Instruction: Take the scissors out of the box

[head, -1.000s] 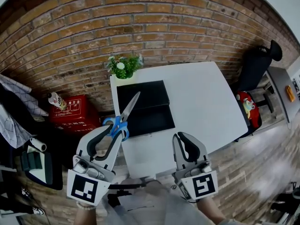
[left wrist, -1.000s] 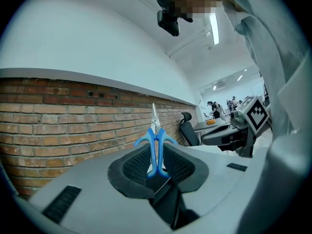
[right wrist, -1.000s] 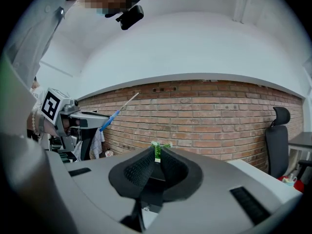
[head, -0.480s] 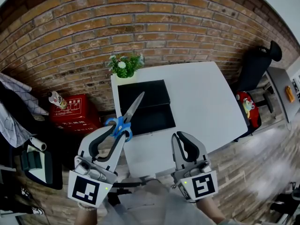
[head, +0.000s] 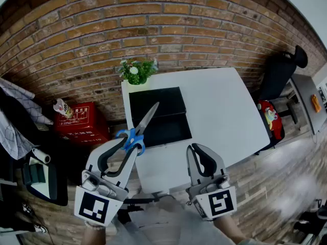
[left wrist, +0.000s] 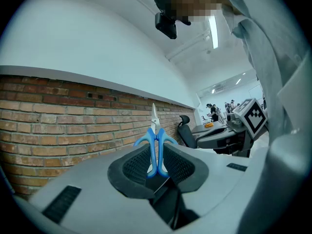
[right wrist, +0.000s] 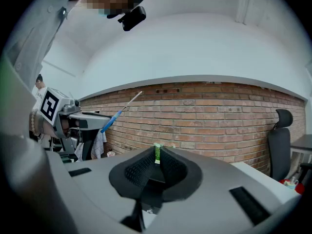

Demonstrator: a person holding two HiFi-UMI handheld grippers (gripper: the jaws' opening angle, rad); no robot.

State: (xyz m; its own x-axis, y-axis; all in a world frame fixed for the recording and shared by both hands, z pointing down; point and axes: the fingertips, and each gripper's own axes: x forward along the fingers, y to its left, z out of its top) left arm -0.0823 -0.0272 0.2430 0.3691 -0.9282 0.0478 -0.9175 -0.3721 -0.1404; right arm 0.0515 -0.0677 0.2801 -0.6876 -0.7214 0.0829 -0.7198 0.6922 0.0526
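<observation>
Left gripper [head: 126, 145] clamped on the blue handles of the scissors [head: 145, 120], blades pointing ahead. Right gripper [head: 197, 150] alongside, jaws together, empty. Ahead: brick wall [head: 153, 29], white table [head: 219, 111], black box [head: 162, 117], potted plant [head: 135, 71].

Blue-handled scissors [head: 134, 137], black box [head: 168, 124], white table [head: 219, 111]

scissors [head: 145, 120] had glossy blue plastic handles and shiny bare metal blades. left gripper [head: 129, 142] looked matt grey plastic, pads [left wrist: 134, 167] rough black. box [head: 158, 114] on smooth white table [head: 219, 111] was matt black; brick wall [head: 127, 29] behind table rough.
</observation>
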